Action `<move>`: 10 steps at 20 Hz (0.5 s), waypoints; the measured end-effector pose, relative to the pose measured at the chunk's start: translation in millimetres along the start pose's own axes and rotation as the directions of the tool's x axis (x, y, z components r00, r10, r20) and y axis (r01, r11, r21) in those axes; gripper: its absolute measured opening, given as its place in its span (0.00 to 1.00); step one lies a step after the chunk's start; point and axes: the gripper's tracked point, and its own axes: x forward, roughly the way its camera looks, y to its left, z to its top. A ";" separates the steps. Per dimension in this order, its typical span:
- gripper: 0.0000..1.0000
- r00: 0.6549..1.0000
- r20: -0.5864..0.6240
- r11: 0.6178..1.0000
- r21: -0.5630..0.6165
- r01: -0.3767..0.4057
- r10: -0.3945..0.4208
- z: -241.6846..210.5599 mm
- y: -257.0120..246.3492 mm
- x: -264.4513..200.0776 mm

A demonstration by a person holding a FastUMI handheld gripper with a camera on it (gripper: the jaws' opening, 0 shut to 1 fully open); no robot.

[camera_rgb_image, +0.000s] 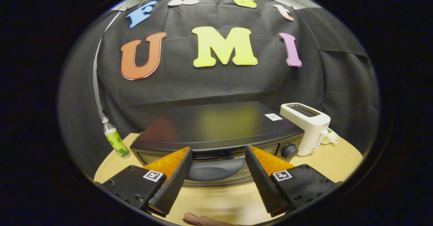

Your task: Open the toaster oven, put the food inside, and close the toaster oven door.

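Note:
A black toaster oven (216,128) stands on the light wooden table (338,158), seen from above its front. Its door is shut, with a dark curved handle (214,169) along the top of the door. My gripper (218,153) is open, its two fingers spread wide on either side of that handle, just in front of the door. Nothing is between the fingers except the handle beyond them. A rounded pinkish thing (199,220), maybe the food, lies on the table just below the fingers.
A white slot toaster (306,124) stands right of the oven, with a small white dish (329,138) behind it. A green-labelled bottle (115,140) stands left of the oven. A round knob (290,150) sits on the oven's right front. Black cloth walls close the back.

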 end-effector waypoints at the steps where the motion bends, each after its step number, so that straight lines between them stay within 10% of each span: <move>1: 1.00 1.000 -0.017 1.000 0.010 -0.009 0.010 -1.9 1.7 2.3; 10: 1.00 0.997 -0.079 0.999 0.043 -0.012 0.015 -14.8 -0.9 -12.8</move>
